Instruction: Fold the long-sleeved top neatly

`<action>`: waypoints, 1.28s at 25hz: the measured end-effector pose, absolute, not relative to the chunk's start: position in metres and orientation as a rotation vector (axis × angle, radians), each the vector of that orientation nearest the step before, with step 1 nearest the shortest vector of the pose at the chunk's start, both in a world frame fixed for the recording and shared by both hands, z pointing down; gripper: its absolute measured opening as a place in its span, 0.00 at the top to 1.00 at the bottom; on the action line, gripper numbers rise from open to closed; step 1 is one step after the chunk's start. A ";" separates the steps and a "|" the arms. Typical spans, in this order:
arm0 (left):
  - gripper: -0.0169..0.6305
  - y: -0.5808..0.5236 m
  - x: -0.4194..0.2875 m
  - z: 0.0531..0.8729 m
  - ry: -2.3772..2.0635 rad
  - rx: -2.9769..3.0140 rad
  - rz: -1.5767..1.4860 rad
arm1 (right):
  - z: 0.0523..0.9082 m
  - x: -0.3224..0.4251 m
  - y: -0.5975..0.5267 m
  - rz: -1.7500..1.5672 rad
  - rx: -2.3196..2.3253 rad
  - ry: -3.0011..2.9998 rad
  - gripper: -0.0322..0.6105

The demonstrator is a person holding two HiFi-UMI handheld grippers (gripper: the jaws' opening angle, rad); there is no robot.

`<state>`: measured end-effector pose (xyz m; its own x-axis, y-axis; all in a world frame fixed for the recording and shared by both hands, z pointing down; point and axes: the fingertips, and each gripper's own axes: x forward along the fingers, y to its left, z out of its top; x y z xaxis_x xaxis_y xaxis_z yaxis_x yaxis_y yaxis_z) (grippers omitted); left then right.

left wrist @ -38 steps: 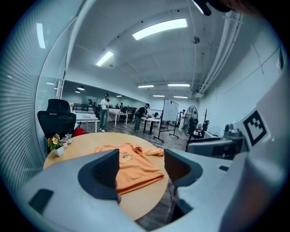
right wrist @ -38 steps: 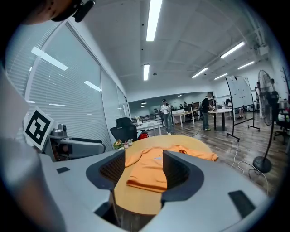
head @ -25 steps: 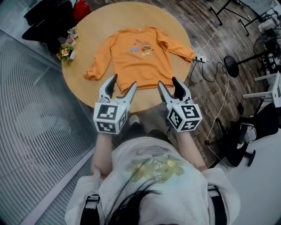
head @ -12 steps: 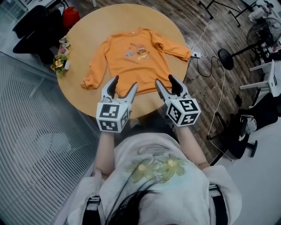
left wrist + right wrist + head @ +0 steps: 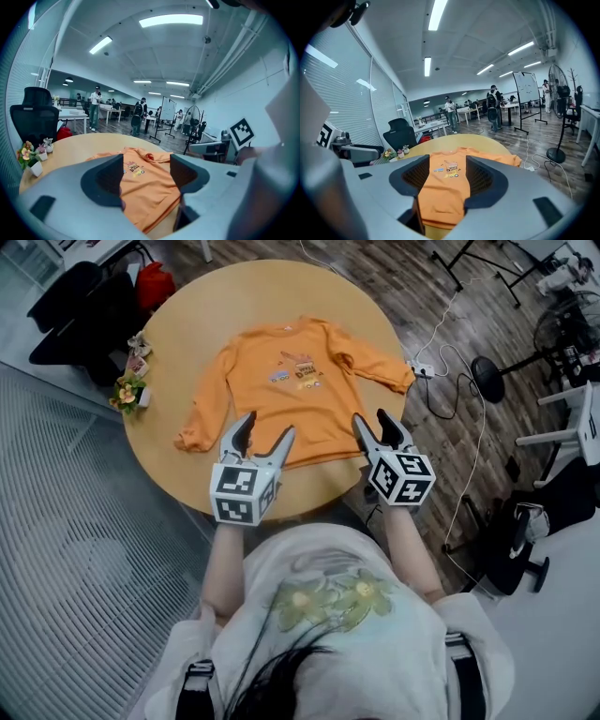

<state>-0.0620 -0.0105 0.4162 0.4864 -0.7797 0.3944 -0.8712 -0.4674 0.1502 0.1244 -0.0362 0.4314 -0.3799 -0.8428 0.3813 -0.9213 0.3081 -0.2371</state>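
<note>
An orange long-sleeved top [image 5: 295,390] lies flat and face up on the round wooden table [image 5: 187,329], print showing, sleeves spread to both sides. Its hem faces me. My left gripper [image 5: 266,426] hovers open over the hem's left part, nothing between its jaws. My right gripper [image 5: 372,420] is open just past the hem's right corner. In the left gripper view the top [image 5: 147,187] shows between the open left gripper [image 5: 146,171]. The right gripper view has the top [image 5: 443,187] framed by the open right gripper [image 5: 440,176].
A small flower pot [image 5: 127,392] and trinkets [image 5: 139,343] sit at the table's left edge. A black chair [image 5: 75,306] and red bag [image 5: 155,282] stand behind. A power strip with cables [image 5: 424,371] and a fan base [image 5: 487,371] lie on the floor at right.
Both grippers stay open. The right gripper has shifted right, from over the hem toward its right corner. The left gripper has held near the hem's left part.
</note>
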 end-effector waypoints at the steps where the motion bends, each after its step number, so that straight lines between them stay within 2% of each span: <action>1: 0.52 -0.016 -0.060 0.417 -1.387 2.403 0.392 | 0.434 0.130 -0.043 0.631 1.636 -2.373 0.56; 16: 0.52 -0.096 -0.041 0.446 -1.392 2.312 0.465 | 0.496 0.212 -0.139 0.725 1.686 -2.179 0.56; 32: 0.52 -0.127 -0.036 0.487 -1.385 2.198 0.579 | 0.594 0.320 -0.206 0.837 1.863 -1.859 0.56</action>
<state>-0.0357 -0.1275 0.4867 0.3995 -0.7105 0.5793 -0.9114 -0.3759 0.1675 0.3199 -0.2058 0.5945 -0.0512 -0.7637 0.6435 -0.9881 -0.0548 -0.1436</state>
